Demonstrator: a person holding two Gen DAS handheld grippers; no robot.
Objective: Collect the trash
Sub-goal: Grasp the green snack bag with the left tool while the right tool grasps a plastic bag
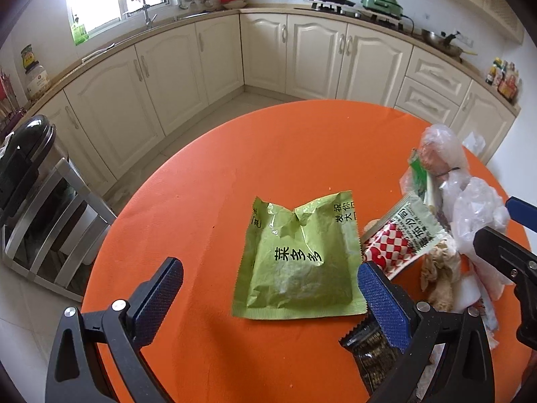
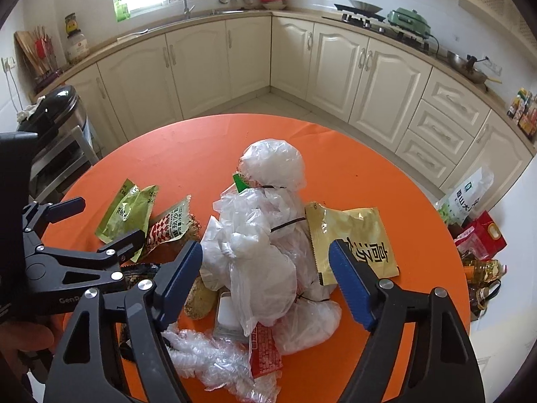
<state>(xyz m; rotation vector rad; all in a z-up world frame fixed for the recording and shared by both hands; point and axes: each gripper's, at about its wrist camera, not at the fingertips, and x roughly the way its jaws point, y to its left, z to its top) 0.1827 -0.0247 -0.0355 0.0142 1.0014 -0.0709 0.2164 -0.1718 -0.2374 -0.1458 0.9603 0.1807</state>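
Approach step; left claw (image 1: 268,299) spread wide over green packet (image 1: 298,262), nothing gripped; right claw (image 2: 265,285) open above bagged trash pile (image 2: 268,235), mid orange bench (image 2: 369,174); next likely: lower, centre on target, clamp without scattering wrappers.

Your left gripper (image 1: 268,288) has a matte black, angular frame with triangular cut-outs and round silver screw heads at its pivots. Its fingers (image 1: 157,299) carry dark blue pads with a fine knurled texture. Your right gripper (image 2: 265,278) is built the same way, with blue ribbed pads. Pale lettering beginning "GenR" marks the left gripper's black body in the right wrist view.
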